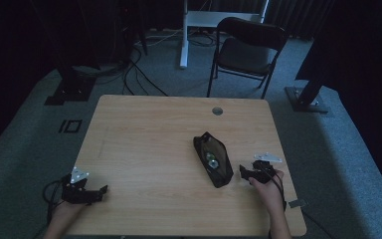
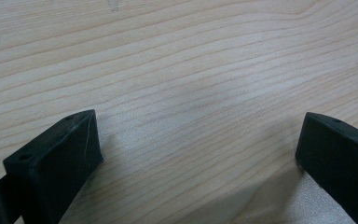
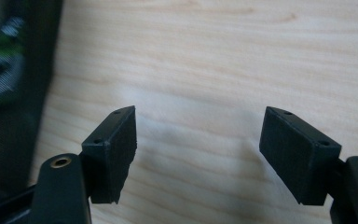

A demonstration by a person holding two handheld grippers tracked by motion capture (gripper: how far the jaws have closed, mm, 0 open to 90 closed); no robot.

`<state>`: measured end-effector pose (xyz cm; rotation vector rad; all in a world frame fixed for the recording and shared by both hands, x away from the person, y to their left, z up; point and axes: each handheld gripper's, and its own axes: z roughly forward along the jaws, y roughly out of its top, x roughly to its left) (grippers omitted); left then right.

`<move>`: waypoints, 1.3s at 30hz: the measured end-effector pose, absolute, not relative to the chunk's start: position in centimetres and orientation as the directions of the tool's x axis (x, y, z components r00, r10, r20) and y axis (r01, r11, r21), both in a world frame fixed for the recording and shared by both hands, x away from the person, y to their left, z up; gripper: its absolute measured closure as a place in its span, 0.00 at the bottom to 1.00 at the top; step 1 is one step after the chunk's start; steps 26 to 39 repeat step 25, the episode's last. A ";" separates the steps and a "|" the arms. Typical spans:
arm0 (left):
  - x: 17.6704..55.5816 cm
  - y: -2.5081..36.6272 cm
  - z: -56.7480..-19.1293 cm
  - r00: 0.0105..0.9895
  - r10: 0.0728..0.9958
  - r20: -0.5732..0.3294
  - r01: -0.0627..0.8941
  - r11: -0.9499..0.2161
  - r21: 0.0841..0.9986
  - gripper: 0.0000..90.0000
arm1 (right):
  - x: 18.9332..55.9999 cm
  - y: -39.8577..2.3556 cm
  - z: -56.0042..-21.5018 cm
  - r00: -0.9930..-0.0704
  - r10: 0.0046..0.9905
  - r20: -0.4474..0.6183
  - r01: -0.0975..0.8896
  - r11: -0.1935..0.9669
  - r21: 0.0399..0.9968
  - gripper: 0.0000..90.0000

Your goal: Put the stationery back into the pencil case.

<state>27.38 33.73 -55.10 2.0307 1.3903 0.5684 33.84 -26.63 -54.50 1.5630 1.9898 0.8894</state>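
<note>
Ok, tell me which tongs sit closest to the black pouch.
The right tongs, just beside the open black mesh pouch; the left tongs rest far across the wooden table.

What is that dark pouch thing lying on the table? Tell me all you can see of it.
The black pouch looks like a soft mesh or fabric bag, long and narrow, lying flat and slantwise on the right half of the wooden table. Its top seems open, showing something small and shiny with a greenish tint inside; what it is I cannot tell. The right tool sits just beside its lower end, jaws apart, not touching it. In the right gripper view the pouch is a blurred dark shape at the left edge.
</note>
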 end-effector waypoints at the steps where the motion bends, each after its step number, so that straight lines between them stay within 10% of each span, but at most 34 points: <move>1: 27.4 33.7 -55.1 0.358 0.934 0.011 0.674 -0.266 0.689 0.00 | 33.8 -26.7 -54.7 -0.249 0.968 0.034 0.673 0.148 0.725 0.28; 39: 27.4 33.7 -55.1 0.358 0.934 0.011 0.674 -0.266 0.689 0.00 | 32.1 -27.3 -55.3 -0.252 0.968 0.008 0.664 0.167 0.729 0.15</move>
